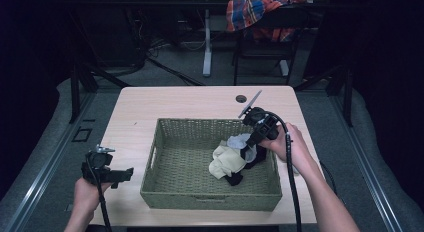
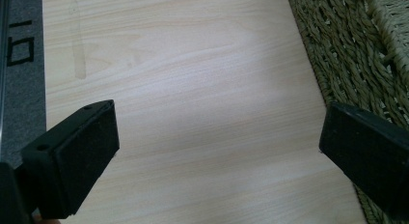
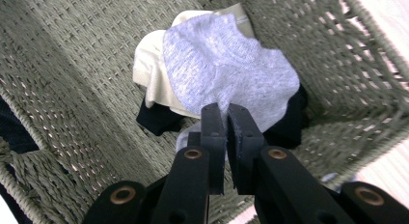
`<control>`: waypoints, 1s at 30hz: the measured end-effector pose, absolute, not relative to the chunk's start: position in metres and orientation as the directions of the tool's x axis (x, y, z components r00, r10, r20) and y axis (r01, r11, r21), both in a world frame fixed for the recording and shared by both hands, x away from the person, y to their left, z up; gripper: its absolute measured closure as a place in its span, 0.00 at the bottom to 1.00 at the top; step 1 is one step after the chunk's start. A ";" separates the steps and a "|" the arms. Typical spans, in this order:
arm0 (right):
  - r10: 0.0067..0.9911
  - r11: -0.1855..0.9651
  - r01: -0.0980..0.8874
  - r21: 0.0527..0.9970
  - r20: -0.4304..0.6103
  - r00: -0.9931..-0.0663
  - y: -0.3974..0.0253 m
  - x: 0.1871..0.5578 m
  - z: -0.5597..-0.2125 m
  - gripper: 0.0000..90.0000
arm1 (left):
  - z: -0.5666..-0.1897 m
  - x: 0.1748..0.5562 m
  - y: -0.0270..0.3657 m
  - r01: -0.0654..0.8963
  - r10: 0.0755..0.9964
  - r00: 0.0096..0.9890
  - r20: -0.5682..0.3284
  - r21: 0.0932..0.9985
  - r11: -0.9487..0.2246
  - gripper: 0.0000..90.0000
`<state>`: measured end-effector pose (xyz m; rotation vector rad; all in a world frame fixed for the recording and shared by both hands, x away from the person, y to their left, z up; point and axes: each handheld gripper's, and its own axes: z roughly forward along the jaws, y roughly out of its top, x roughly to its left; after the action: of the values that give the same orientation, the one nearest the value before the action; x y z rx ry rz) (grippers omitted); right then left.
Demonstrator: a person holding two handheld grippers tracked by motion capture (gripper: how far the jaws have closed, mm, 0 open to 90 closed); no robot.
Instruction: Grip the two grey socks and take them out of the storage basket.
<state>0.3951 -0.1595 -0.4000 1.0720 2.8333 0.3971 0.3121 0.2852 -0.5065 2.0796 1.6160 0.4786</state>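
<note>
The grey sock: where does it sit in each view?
High view: grey sock in the woven basket, right of middle, under the right gripper.
Left gripper view: not in this picture.
Right gripper view: centre, pinched by shut jaws.
Shared landmark: the basket weave.

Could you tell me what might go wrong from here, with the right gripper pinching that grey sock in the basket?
1. The right gripper pinches only the edge of the grey sock, so the sock may slip free when lifted.
2. The grey sock lies on a cream sock and a black garment; these could be dragged along.
3. The pile sits close to the basket wall, which the gripper might catch.
</note>
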 end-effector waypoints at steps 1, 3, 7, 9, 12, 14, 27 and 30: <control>0.663 0.720 0.640 0.268 0.009 -0.749 -0.159 0.395 -0.398 0.96 | -0.506 0.312 0.285 0.810 0.968 0.252 -0.010 0.549 -0.205 0.01; 0.663 0.720 0.640 0.268 0.008 -0.749 -0.158 0.396 -0.396 0.96 | -0.507 0.312 0.286 0.809 0.968 0.249 -0.009 0.552 -0.203 0.01; 0.664 0.720 0.642 0.263 0.006 -0.748 -0.156 0.400 -0.387 0.96 | -0.507 0.312 0.286 0.807 0.969 0.246 -0.009 0.555 -0.200 0.01; 0.663 0.721 0.640 0.267 0.003 -0.748 -0.157 0.403 -0.377 0.96 | -0.506 0.312 0.286 0.807 0.968 0.250 -0.009 0.554 -0.203 0.01; 0.669 0.713 0.646 0.271 0.011 -0.743 -0.158 0.407 -0.368 0.96 | -0.506 0.313 0.285 0.808 0.968 0.250 -0.008 0.553 -0.204 0.01; 0.671 0.715 0.648 0.263 0.005 -0.742 -0.161 0.412 -0.360 0.96 | -0.506 0.313 0.286 0.808 0.968 0.250 -0.008 0.553 -0.204 0.01; 0.703 0.680 0.670 0.298 -0.005 -0.711 -0.178 0.413 -0.330 0.96 | -0.506 0.312 0.286 0.806 0.969 0.247 -0.008 0.557 -0.201 0.01; 0.717 0.668 0.684 0.294 -0.008 -0.697 -0.189 0.413 -0.329 0.96 | -0.506 0.312 0.286 0.807 0.969 0.247 -0.008 0.556 -0.201 0.01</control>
<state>0.4131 -0.1887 -0.3287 1.1624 2.7550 0.4098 0.3123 0.2858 -0.5062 2.0746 1.6163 0.4811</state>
